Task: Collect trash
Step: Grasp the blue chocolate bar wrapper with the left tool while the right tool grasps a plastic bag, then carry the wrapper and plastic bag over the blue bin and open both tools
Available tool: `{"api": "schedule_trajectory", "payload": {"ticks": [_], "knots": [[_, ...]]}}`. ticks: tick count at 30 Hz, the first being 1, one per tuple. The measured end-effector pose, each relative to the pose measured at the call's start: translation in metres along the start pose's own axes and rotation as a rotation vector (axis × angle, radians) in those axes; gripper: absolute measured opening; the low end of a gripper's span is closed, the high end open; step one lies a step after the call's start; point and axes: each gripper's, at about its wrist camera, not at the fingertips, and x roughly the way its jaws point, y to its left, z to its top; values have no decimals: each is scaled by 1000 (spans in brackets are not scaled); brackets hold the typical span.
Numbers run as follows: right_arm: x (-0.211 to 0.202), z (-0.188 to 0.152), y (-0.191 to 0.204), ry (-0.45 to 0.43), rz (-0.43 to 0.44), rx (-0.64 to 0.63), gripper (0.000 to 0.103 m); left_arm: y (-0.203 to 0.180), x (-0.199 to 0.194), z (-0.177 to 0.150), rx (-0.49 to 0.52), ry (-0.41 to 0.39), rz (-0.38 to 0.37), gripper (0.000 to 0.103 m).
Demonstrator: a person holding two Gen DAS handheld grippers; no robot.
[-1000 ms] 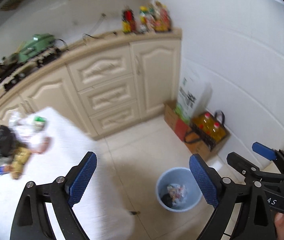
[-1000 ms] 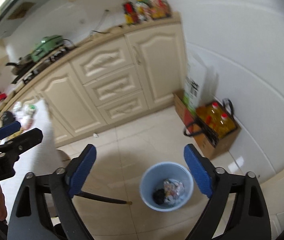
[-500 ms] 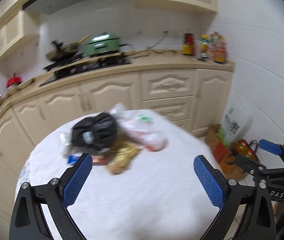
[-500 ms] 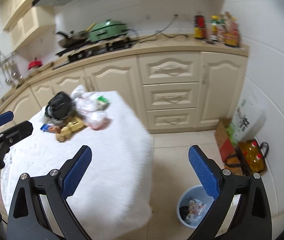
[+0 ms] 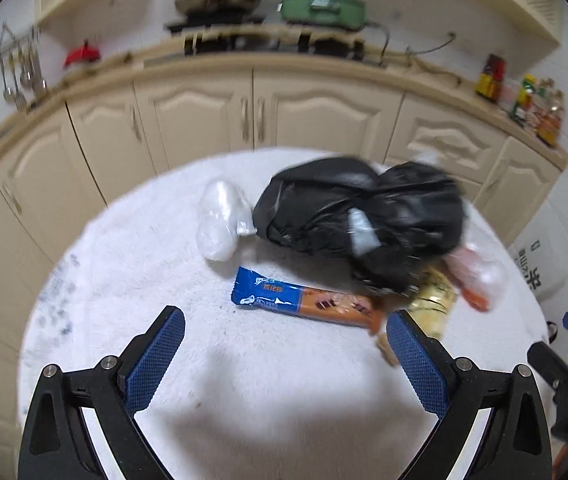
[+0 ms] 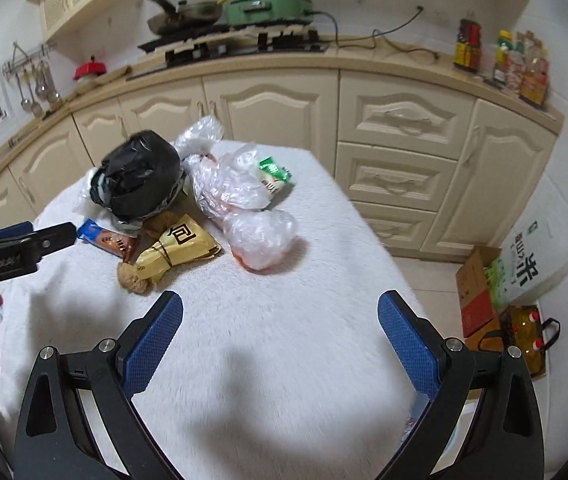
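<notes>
A pile of trash lies on the white-clothed table (image 5: 244,392) (image 6: 284,340). It holds a black plastic bag (image 5: 363,216) (image 6: 140,176), a blue and orange snack wrapper (image 5: 303,300) (image 6: 104,240), a yellow packet (image 6: 180,248) (image 5: 435,296), clear plastic bags (image 6: 244,200) (image 5: 220,220) and a green and white carton (image 6: 274,174). My left gripper (image 5: 284,356) is open and empty, just short of the snack wrapper. My right gripper (image 6: 280,336) is open and empty, over the table's near right part, short of the pile.
Cream kitchen cabinets (image 6: 395,128) run behind the table, with a stove, a pan and a green cooker (image 6: 268,4) on the counter. Boxes and oil bottles (image 6: 523,336) stand on the floor at the right wall.
Both grippers swung up and left from the blue bin on the floor to the table. The left gripper has come close to the trash pile. Both stayed open.
</notes>
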Motion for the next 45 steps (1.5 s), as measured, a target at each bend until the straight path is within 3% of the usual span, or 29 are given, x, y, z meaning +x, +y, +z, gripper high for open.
{"api": "schedule_trajectory", "payload": {"ticks": [5,12,14,19,23,24,26,28,29,34,43,44,45], "knots": [[24,14,0,16,-1,-8,100,-1,30,13,-59,89,-29,99],[50,30,-7,28,-2,-15,100,-9,66,40,-67,128,6,99],[56,33,-6,30,-3,-28,100,-14,67,40,-40,110,17,92],[73,39,3,45,27,-70,100,-22,66,40,-9,82,43,41],[89,48,6,55,38,-82,100,-21,66,35,-16,85,30,30],[94,50,7,66,48,-85,100,-21,63,34,-10,87,18,21],[99,48,10,84,68,-92,90,-18,56,31,-4,96,16,20],[99,44,14,110,109,-108,56,-16,53,29,3,101,8,20],[96,41,17,104,100,-130,51,-15,48,27,5,103,1,19],[73,26,17,83,91,-131,46,-9,23,13,28,88,-16,19],[3,5,0,-16,183,-13,33,-13,-44,-7,53,16,-106,18],[-6,2,1,-24,189,-13,31,-15,-51,-11,59,11,-112,18],[-18,-3,1,-41,198,-13,16,-18,-59,-17,63,3,-118,18]]}}
